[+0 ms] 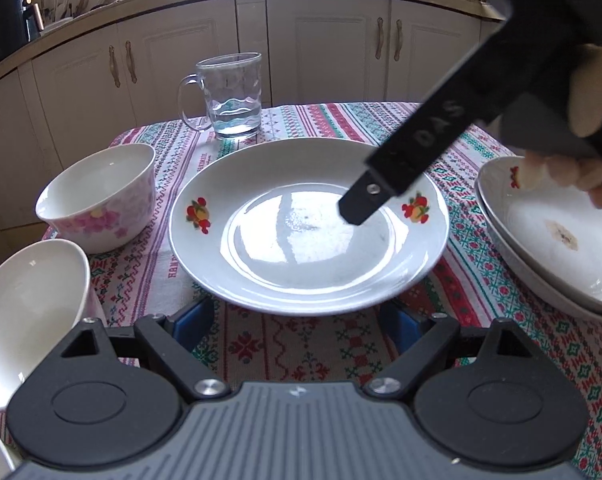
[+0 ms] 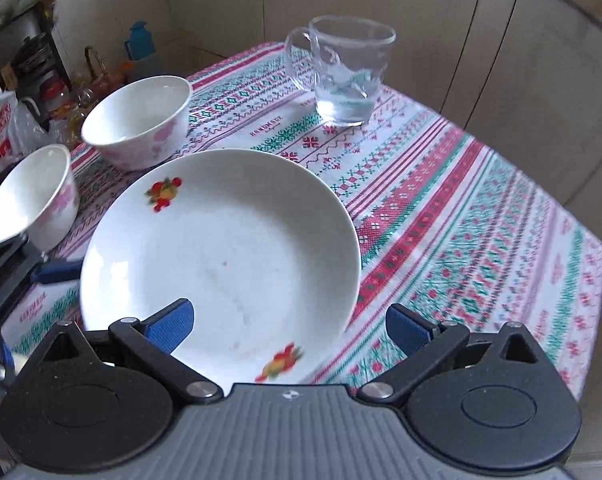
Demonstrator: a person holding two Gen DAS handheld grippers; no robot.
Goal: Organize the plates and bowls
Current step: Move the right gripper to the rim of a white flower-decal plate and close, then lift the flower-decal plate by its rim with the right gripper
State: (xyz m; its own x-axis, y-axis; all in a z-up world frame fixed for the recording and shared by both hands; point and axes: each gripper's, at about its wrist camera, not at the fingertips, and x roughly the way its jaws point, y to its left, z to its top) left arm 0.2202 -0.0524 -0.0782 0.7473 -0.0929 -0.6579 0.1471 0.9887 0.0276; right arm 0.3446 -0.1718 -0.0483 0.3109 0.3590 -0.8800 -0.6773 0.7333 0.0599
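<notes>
Left wrist view: the left gripper (image 1: 301, 320) is holding its fingers spread, with the plate (image 1: 309, 228) lying just ahead, its near rim between them, untouched. Right gripper (image 2: 289, 324) fingers are also spreading wide, hovering over the plate (image 2: 221, 240), nearer. Plate: white, round, shallow, fruit decals, resting flat on the cloth (image 1: 293, 352).

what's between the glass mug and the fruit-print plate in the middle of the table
Nothing stands there. Between the glass mug and the fruit-print plate lies only bare patterned tablecloth, clearest in the right wrist view.
</notes>
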